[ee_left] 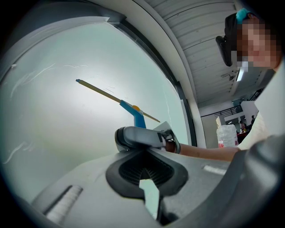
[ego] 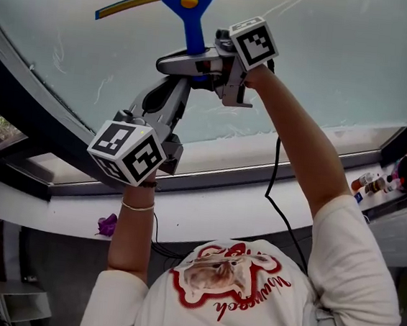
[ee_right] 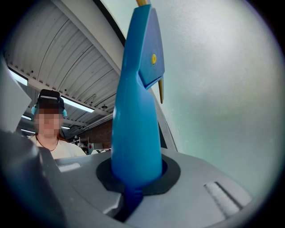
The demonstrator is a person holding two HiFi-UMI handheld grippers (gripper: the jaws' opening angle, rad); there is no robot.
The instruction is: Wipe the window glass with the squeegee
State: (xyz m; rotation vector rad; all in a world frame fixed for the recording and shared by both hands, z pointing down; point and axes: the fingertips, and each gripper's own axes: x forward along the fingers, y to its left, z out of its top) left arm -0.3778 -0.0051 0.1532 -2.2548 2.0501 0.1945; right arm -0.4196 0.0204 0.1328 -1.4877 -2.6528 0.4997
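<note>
**Visitor:** Squeegee (ego: 193,20), where is it?

**Onlooker:** At twelve o'clock in the head view, high on the window glass (ego: 345,58). Its long blade (ego: 133,3) lies across the pane, tilted, with the end at ten o'clock lower. The blue handle (ee_right: 136,124) points down towards the person.

**Visitor:** What holds it?

**Onlooker:** The right tool (ego: 197,64) is pinching the handle near its lower end. The right gripper view shows the handle filling the hollow between the jaws. The left tool (ego: 174,80) comes up from seven o'clock, its tip just under the right one. Its jaws are drawn almost together, holding nothing.

**Visitor:** Which step is this?

**Onlooker:** I judge it a wiping stroke under way near the top of the pane. Thin streaks (ego: 59,57) show at nine o'clock. The next move likely calls for drawing the blade down with its whole edge flat on the glass and even pressure.

**Visitor:** And the room?

**Onlooker:** A dark window frame (ego: 22,103) borders the pane, and a white sill (ego: 257,200) runs below it. Small bottles (ego: 375,184) stand at three o'clock and a small purple thing (ego: 107,224) lies at eight o'clock. A black cable (ego: 276,195) hangs by the right arm. A ribbed ceiling (ee_right: 67,67) with strip lights shows overhead.
</note>
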